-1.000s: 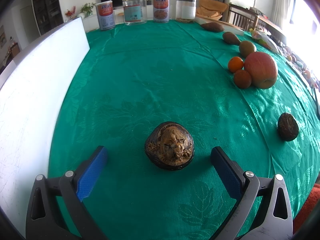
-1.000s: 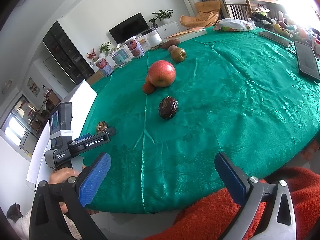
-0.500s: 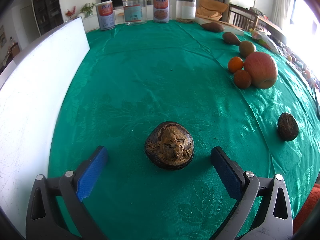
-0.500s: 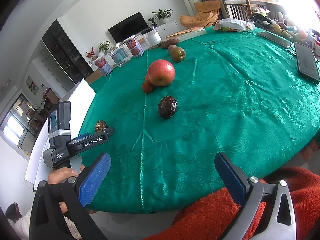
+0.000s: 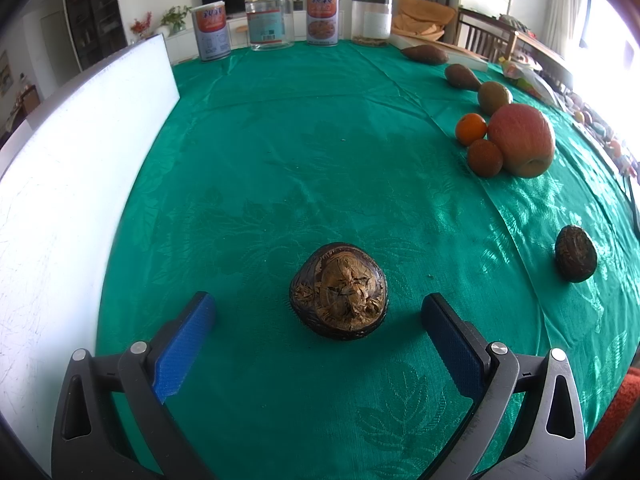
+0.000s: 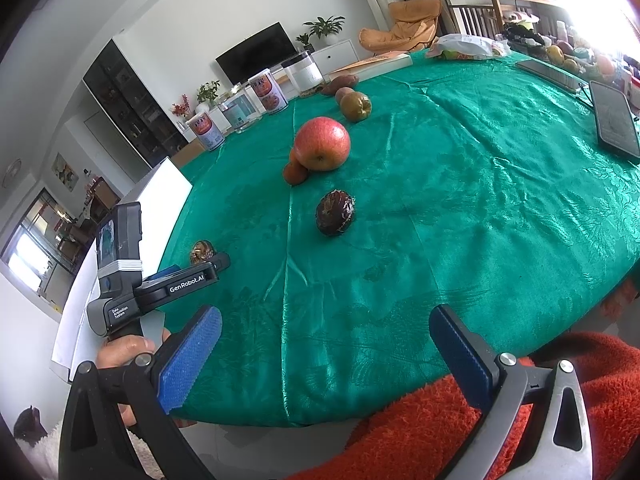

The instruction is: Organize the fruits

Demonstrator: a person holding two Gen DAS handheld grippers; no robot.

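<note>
A dark, rough brown fruit [image 5: 338,290] lies on the green tablecloth [image 5: 300,168] just ahead of my open left gripper [image 5: 318,312], between its blue pads without touching them. It also shows in the right wrist view [image 6: 203,250], beside the left gripper's body [image 6: 160,284]. A second dark fruit [image 5: 576,253] lies to the right, also in the right wrist view [image 6: 335,212]. A red apple [image 5: 521,139] sits with two small oranges [image 5: 471,129] further back right. My right gripper [image 6: 326,332] is open and empty, held above the table's near edge.
A white board [image 5: 72,184] stands along the table's left side. Several jars and tins [image 5: 268,20] line the far edge. Brown fruits [image 5: 462,76] lie at the back right. A phone [image 6: 612,120] lies at the right. An orange-red fleece sleeve [image 6: 460,432] is below.
The right wrist view has shifted slightly, so the fruits sit a little lower and to the left in it. The left gripper and the fruit before it have not moved.
</note>
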